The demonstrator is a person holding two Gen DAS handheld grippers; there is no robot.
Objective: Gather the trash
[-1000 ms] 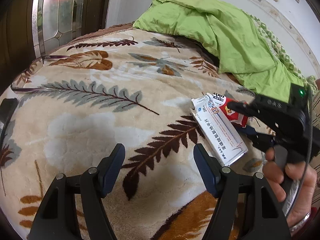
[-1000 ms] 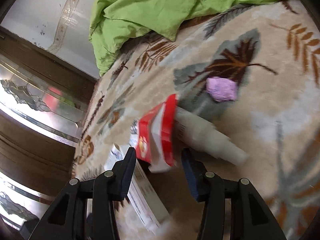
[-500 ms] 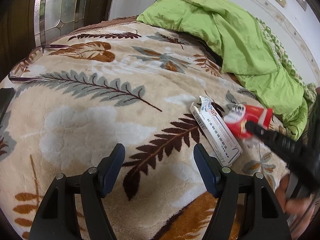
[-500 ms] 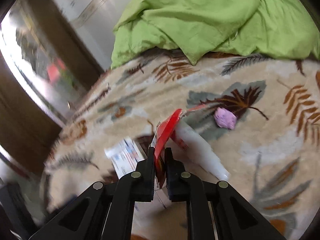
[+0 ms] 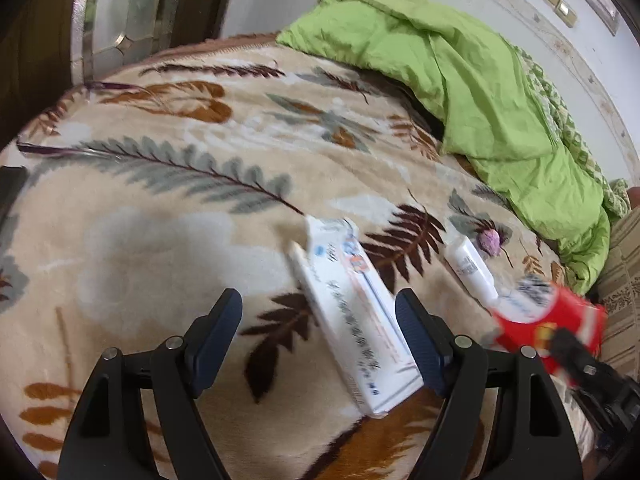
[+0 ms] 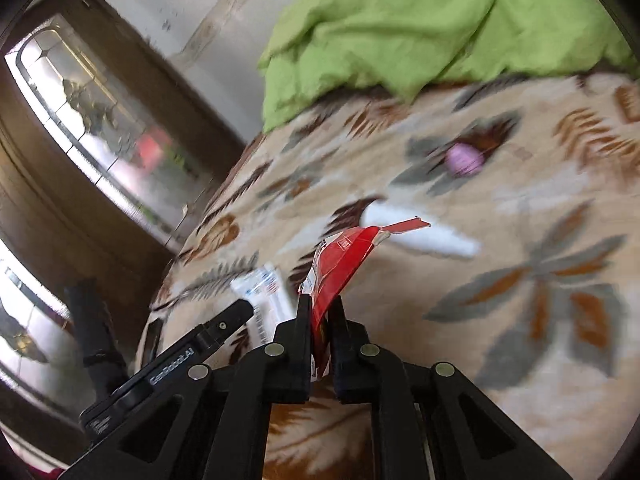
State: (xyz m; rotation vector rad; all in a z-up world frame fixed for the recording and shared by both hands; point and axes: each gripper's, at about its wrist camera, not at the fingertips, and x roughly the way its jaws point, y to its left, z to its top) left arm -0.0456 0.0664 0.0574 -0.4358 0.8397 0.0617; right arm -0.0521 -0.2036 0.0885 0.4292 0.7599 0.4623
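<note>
My right gripper (image 6: 320, 312) is shut on a red snack wrapper (image 6: 340, 264) and holds it above the leaf-patterned blanket (image 6: 520, 340). In the left wrist view the wrapper (image 5: 548, 320) hangs at the right, blurred. My left gripper (image 5: 318, 320) is open and empty; a long white carton (image 5: 352, 316) lies on the blanket between its fingertips and beyond. A white tube (image 5: 470, 268) and a small purple crumpled scrap (image 5: 490, 240) lie further right. The tube (image 6: 420, 228) and the scrap (image 6: 464, 160) also show in the right wrist view.
A crumpled green quilt (image 5: 460, 76) covers the far right of the bed. A dark wooden door with glass panes (image 6: 100, 152) stands beyond the bed's left edge. The blanket (image 5: 140, 220) spreads left of the carton.
My right gripper shut on the red wrapper, lifted it off the tube and carried it right and toward me. The left gripper moved closer to the white carton.
</note>
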